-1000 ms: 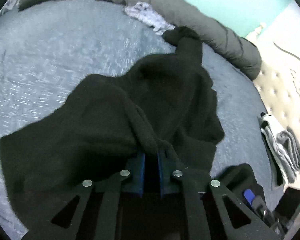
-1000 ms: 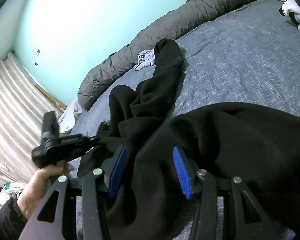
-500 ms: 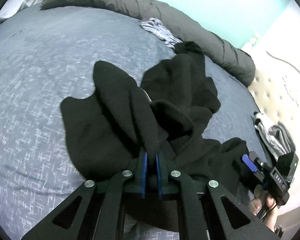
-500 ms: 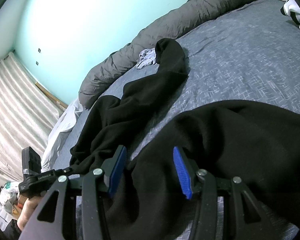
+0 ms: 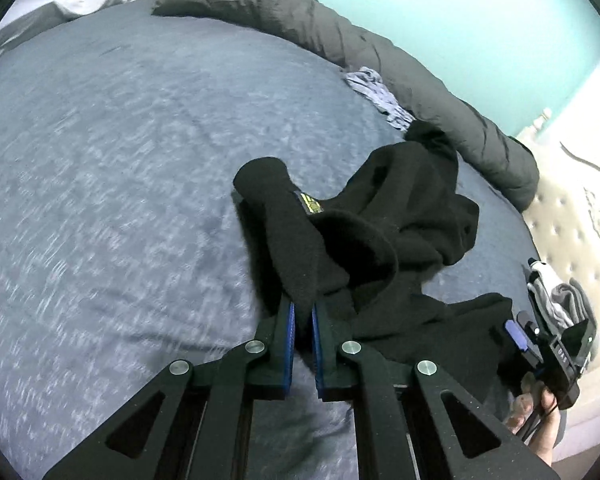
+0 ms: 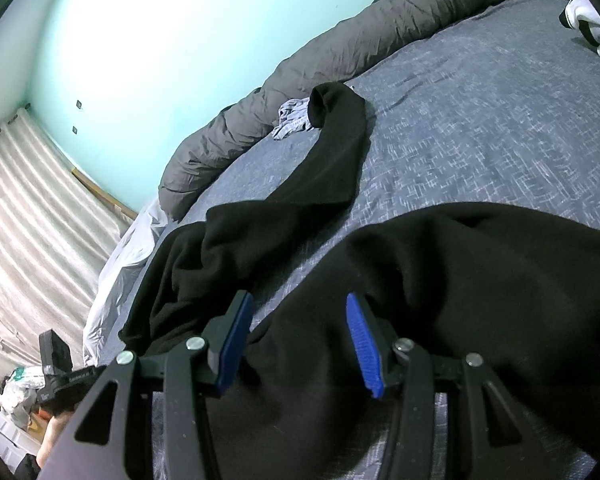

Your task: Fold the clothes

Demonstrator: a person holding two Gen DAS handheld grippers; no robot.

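Note:
A black fleece garment (image 5: 404,220) lies bunched on the blue-grey bed (image 5: 120,160). My left gripper (image 5: 302,312) is shut on a fold of it near a small yellow label (image 5: 309,203), holding that edge up off the bed. In the right wrist view the same black garment (image 6: 480,280) spreads under my right gripper (image 6: 296,336), which is open with cloth lying between its blue pads (image 6: 362,344). One sleeve (image 6: 336,148) stretches away toward the rolled duvet. My right gripper also shows at the left view's right edge (image 5: 540,344), in a hand.
A rolled grey duvet (image 5: 340,40) runs along the far side of the bed, with a pale patterned cloth (image 5: 376,92) against it. Folded grey and white clothes (image 5: 560,296) sit by the tufted headboard (image 5: 572,220). A curtain (image 6: 32,220) hangs left.
My left gripper has pulled the garment's edge back and to the left, drawing the cloth out from a wide heap into a narrow stretched shape. The right gripper stays open over the cloth.

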